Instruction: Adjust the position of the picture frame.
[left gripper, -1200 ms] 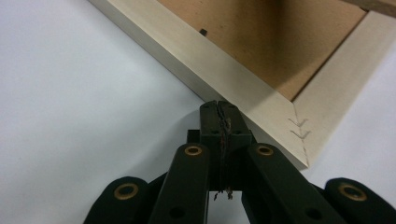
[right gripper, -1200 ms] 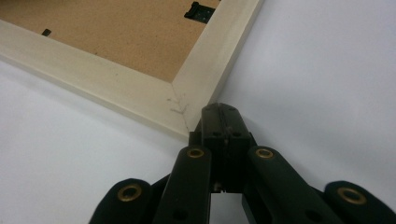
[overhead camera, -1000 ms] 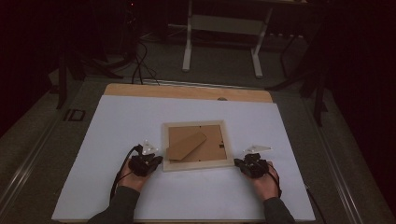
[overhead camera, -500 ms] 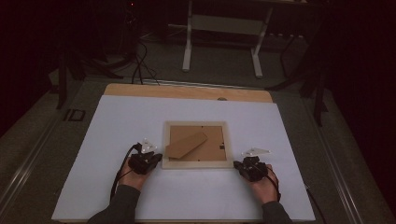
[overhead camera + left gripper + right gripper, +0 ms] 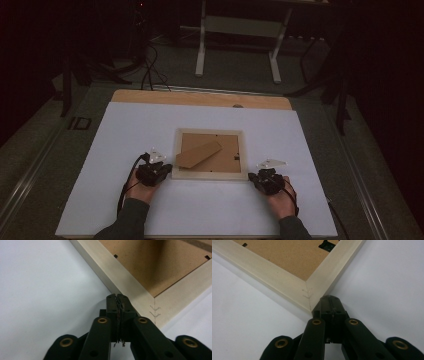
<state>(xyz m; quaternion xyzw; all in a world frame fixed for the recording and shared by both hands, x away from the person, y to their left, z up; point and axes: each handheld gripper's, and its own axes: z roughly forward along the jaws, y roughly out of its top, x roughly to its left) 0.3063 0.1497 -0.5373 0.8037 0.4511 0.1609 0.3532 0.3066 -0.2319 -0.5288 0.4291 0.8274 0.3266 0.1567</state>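
Note:
A pale wooden picture frame (image 5: 210, 175) lies face down on the white table, its brown backing board and folded cardboard stand (image 5: 198, 154) facing up. My left gripper (image 5: 167, 169) rests at the frame's near left corner (image 5: 140, 302), tips (image 5: 117, 296) against the edge. Its jaws have just parted a trace but still look shut, with nothing between them. My right gripper (image 5: 252, 176) is shut and empty. Its tips (image 5: 329, 300) touch the frame's near right corner (image 5: 309, 293).
The white sheet (image 5: 150, 125) covers the table, with a bare wooden strip (image 5: 200, 98) along the far edge. Beyond it on the dark floor stand a white metal stand (image 5: 240, 30) and loose cables (image 5: 150, 65). A small black clip (image 5: 327, 245) sits on the backing.
The frame, slightly askew a second ago, now lies square to the table. Both hands have hardly shifted at its near corners.

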